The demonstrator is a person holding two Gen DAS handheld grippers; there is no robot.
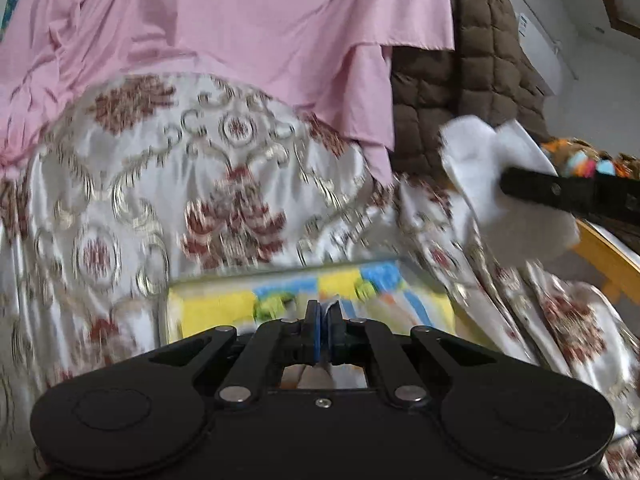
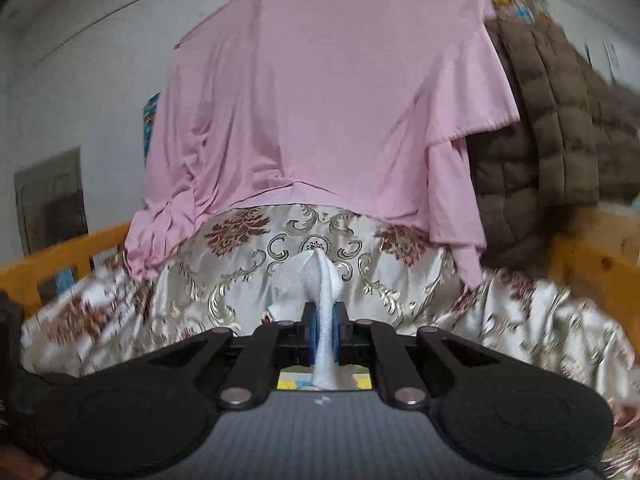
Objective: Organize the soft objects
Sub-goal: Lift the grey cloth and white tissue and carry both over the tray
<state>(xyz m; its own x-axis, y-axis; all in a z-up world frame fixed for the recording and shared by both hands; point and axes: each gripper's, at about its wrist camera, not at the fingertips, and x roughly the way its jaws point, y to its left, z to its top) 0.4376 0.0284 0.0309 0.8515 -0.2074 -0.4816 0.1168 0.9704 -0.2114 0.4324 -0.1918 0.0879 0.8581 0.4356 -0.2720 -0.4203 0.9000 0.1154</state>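
Observation:
My right gripper (image 2: 325,314) is shut on a white tissue (image 2: 316,276) that sticks up between its fingers above the satin bedspread (image 2: 224,276). The same tissue (image 1: 488,172) and the right gripper's black finger (image 1: 560,190) show at the right of the left wrist view. My left gripper (image 1: 322,312) is shut, pinching a small white edge at the colourful tissue pack (image 1: 224,308), which lies on the bedspread (image 1: 140,200) just ahead of it.
A pink sheet (image 2: 328,100) hangs over a pile behind the bedspread, with a brown quilted blanket (image 2: 560,132) to its right. Orange wooden bed rails (image 2: 60,256) run along both sides. A multicoloured fabric (image 1: 588,160) lies at far right.

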